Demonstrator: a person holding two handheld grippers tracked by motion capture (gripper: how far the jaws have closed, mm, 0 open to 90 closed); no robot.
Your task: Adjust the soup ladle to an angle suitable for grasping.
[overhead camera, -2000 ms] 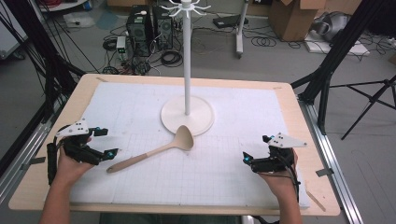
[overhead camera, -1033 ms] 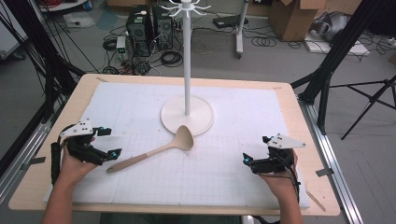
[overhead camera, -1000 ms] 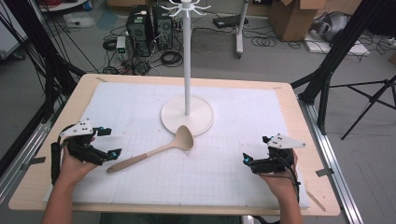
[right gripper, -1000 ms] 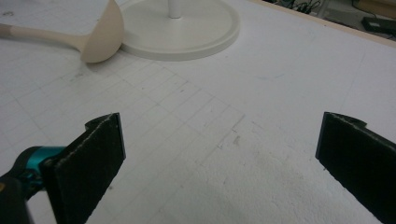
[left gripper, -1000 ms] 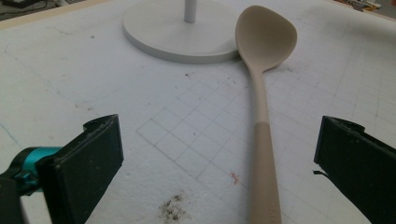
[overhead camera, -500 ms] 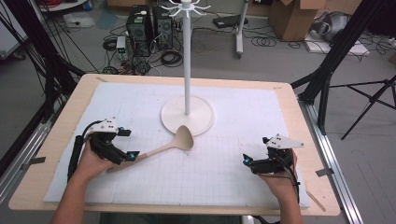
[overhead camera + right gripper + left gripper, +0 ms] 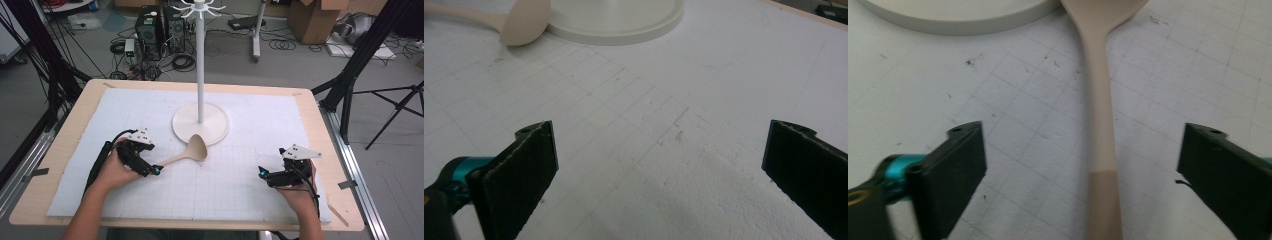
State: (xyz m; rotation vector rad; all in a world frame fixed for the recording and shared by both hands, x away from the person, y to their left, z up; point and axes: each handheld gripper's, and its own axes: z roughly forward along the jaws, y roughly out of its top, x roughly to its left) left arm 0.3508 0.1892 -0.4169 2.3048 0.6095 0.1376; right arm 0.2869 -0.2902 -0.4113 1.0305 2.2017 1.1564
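Observation:
A beige spoon [image 7: 187, 153] lies on the white gridded mat [image 7: 240, 125], its bowl against the round base of a white hook stand [image 7: 200, 122]. My left gripper [image 7: 152, 170] sits at the spoon's handle end. In the left gripper view the handle [image 7: 1100, 125] runs up between the two black jaws of the left gripper [image 7: 1085, 145]. The jaws have just been closing a little but still stand wide on either side of the handle without touching it. My right gripper [image 7: 262, 172] rests open on the mat at the right, and the right gripper [image 7: 663, 142] has nothing between its jaws.
The stand's pole rises from the mat's middle, and its base [image 7: 619, 20] lies ahead of the right gripper beside the spoon bowl [image 7: 524, 22]. The wooden table's edge [image 7: 55, 165] borders the mat. Cables, computer cases and tripods stand on the floor beyond.
My left gripper has moved right across the mat to the spoon's handle end, which now lies between its jaws. The right gripper and the spoon have not moved.

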